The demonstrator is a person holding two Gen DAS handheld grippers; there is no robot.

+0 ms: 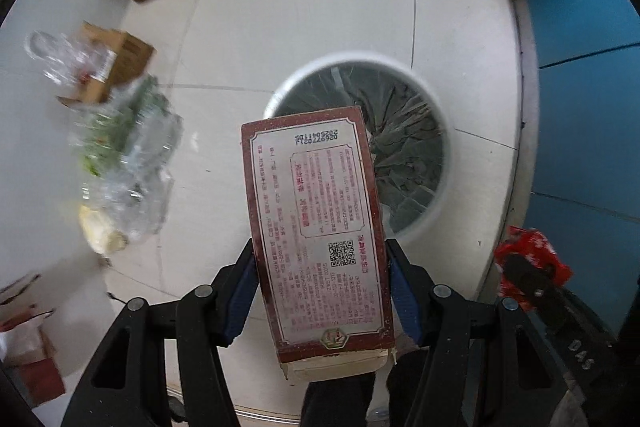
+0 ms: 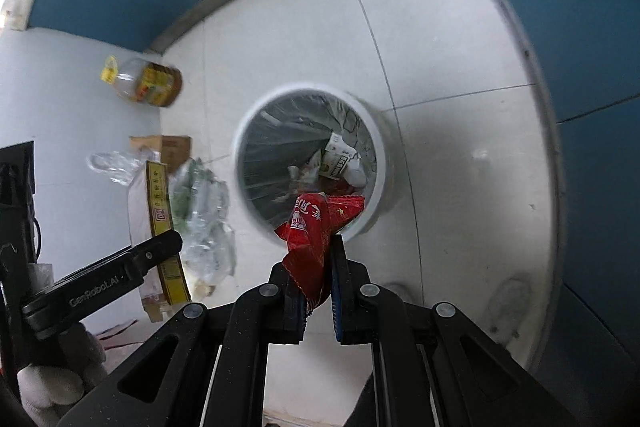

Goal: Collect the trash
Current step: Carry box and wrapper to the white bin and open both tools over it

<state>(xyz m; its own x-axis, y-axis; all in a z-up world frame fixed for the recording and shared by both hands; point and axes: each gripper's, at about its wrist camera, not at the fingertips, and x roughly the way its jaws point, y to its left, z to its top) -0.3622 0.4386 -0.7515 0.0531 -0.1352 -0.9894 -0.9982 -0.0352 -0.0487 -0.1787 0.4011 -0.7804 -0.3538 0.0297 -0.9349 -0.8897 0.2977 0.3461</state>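
While I hold both tools above the white floor tiles (image 1: 320, 7), my left gripper (image 1: 320, 291) is clamped on a dark-red carton (image 1: 316, 227), its blue pads pressed against the two long sides. The printed back panel with a QR code faces the left wrist camera, and the carton's far end reaches over the near rim of the white trash bin (image 1: 444, 163). From the right wrist camera I see the same carton (image 2: 160, 211) edge-on, with its yellow side showing, and the left gripper's black finger (image 2: 160, 247) across it.

My right gripper (image 2: 316, 291) is closed on a crumpled red wrapper (image 2: 316, 223), which sticks up between the pads and hangs just over the bin's near rim (image 2: 372, 227). The bin has a clear liner, and some paper scraps already lie at the bottom.

To the left of the bin, more litter lies on the floor: an oil bottle (image 2: 148, 83) with a yellow cap on its side, a brown cardboard box (image 2: 176, 149), and a heap of clear plastic packaging (image 2: 204, 211) just beside it. Blue cabinet fronts (image 2: 580, 27) stand behind and to the right of the bin.
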